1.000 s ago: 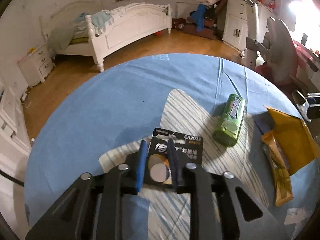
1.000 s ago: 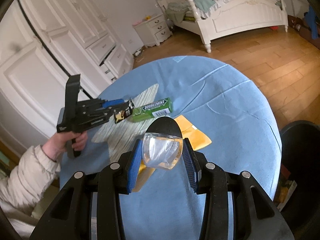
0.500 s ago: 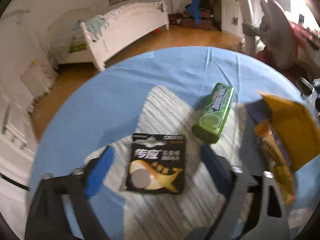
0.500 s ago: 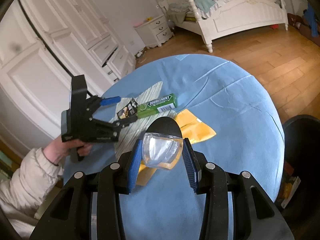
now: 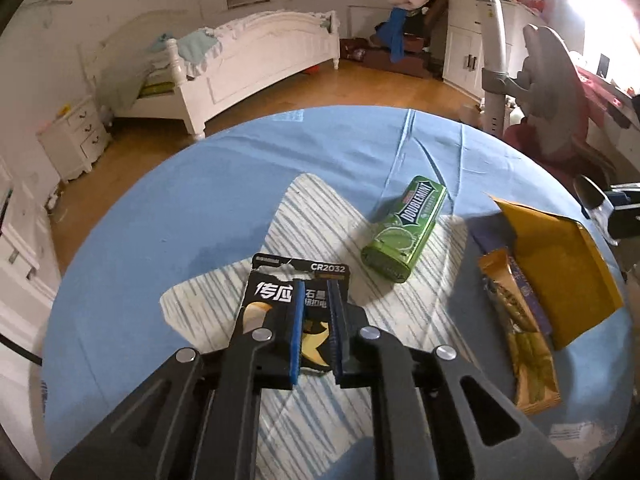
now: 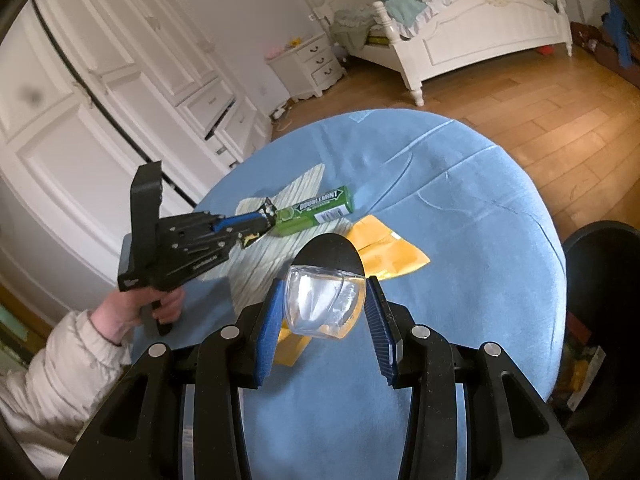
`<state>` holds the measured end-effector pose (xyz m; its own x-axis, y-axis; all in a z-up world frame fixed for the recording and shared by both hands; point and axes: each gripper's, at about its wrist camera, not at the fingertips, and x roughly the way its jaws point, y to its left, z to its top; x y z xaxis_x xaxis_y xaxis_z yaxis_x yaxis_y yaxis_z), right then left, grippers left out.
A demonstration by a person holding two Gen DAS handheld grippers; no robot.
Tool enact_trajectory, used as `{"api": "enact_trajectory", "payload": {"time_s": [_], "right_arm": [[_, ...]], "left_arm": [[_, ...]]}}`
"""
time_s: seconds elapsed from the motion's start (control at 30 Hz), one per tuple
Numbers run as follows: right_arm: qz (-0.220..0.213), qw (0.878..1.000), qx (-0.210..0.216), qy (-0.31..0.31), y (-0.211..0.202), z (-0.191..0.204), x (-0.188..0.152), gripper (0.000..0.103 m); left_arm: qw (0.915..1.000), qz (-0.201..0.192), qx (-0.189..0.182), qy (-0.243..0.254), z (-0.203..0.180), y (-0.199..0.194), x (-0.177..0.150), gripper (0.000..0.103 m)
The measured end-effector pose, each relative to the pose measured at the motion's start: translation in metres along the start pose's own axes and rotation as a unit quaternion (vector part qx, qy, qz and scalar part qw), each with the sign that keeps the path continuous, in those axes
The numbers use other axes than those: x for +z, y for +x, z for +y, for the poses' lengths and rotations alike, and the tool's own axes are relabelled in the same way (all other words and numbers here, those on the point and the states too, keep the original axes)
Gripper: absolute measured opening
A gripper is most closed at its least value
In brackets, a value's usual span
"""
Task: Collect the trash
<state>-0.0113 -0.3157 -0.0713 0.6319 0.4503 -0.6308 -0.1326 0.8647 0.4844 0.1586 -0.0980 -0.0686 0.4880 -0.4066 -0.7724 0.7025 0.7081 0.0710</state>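
My left gripper (image 5: 316, 300) is shut on a black CR2032 battery card (image 5: 280, 288), held over the striped star patch of the round blue table (image 5: 160, 208); it also shows in the right wrist view (image 6: 262, 216). My right gripper (image 6: 325, 304) is shut on a clear plastic piece with a black oval top (image 6: 326, 304), above the table's near side. A green Doublemint pack (image 5: 404, 228) lies on the table, also in the right wrist view (image 6: 316, 210). A yellow envelope (image 5: 560, 264) and an orange snack wrapper (image 5: 520, 332) lie right of it.
A black trash bin (image 6: 600, 280) stands on the floor right of the table. A white wardrobe (image 6: 100, 92) stands behind the left hand. A white bed (image 5: 248, 64) and a grey chair (image 5: 548, 80) stand beyond the table.
My left gripper opened and let the battery card lie on the star patch, then closed on it again. My right gripper has kept its hold on the clear plastic piece.
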Motion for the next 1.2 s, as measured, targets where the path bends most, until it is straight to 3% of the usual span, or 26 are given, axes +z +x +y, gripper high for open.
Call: {"api": "enact_trajectory", "payload": {"time_s": [0.03,0.1,0.13,0.17,0.2,0.27,0.33,0.43,0.47,0.53,0.63,0.73,0.97,1.2], "right_arm": [[0.000,1.000,0.001,0.000,-0.001,0.000,-0.001,0.041],[0.002,1.000,0.003,0.001,0.001,0.000,-0.003,0.041],[0.002,1.000,0.003,0.002,0.003,0.000,-0.004,0.041],[0.002,1.000,0.004,0.003,0.004,-0.001,-0.005,0.041],[0.003,1.000,0.003,0.004,0.004,-0.001,-0.006,0.041],[0.004,1.000,0.002,0.006,0.004,-0.004,-0.007,0.041],[0.004,1.000,0.000,0.008,0.002,-0.006,-0.009,0.041],[0.002,1.000,-0.002,0.011,-0.002,-0.009,-0.010,0.041],[0.001,1.000,-0.003,0.012,-0.003,-0.010,-0.010,0.041],[-0.001,1.000,-0.005,0.015,-0.007,-0.014,-0.011,0.041],[-0.005,1.000,-0.005,0.022,-0.010,-0.019,-0.013,0.041],[-0.013,0.999,-0.004,0.029,-0.013,-0.021,-0.013,0.041],[-0.057,0.998,-0.004,0.036,-0.034,-0.028,-0.012,0.041],[-0.127,0.987,-0.030,0.089,-0.079,-0.070,-0.014,0.041]], "left_arm": [[1.0000,0.001,-0.004,0.007,-0.003,-0.001,0.002,0.016],[0.9995,-0.008,-0.004,0.031,-0.015,-0.004,0.007,0.041],[0.9986,-0.019,0.001,0.048,-0.024,-0.006,0.010,0.070],[0.9974,-0.034,0.009,0.064,-0.033,-0.009,0.013,0.090],[0.9964,-0.043,0.011,0.072,-0.039,-0.010,0.016,0.092],[0.9955,-0.041,0.004,0.085,-0.050,-0.003,0.025,0.092],[0.9948,-0.028,0.018,0.096,-0.056,0.010,0.031,0.089],[0.9958,0.007,0.004,0.091,-0.058,0.036,0.037,0.069],[0.9974,0.004,-0.011,0.072,-0.056,0.039,0.041,0.059],[0.9982,0.009,-0.043,0.041,-0.049,0.042,0.046,0.048],[0.9983,0.004,-0.040,0.042,-0.051,0.040,0.044,0.031],[0.9992,-0.004,-0.025,0.031,-0.054,0.032,0.039,0.030],[0.9960,-0.062,-0.055,-0.033,-0.066,-0.021,0.043,0.030],[0.9914,-0.080,-0.099,-0.030,-0.134,-0.054,0.074,0.030]]}}
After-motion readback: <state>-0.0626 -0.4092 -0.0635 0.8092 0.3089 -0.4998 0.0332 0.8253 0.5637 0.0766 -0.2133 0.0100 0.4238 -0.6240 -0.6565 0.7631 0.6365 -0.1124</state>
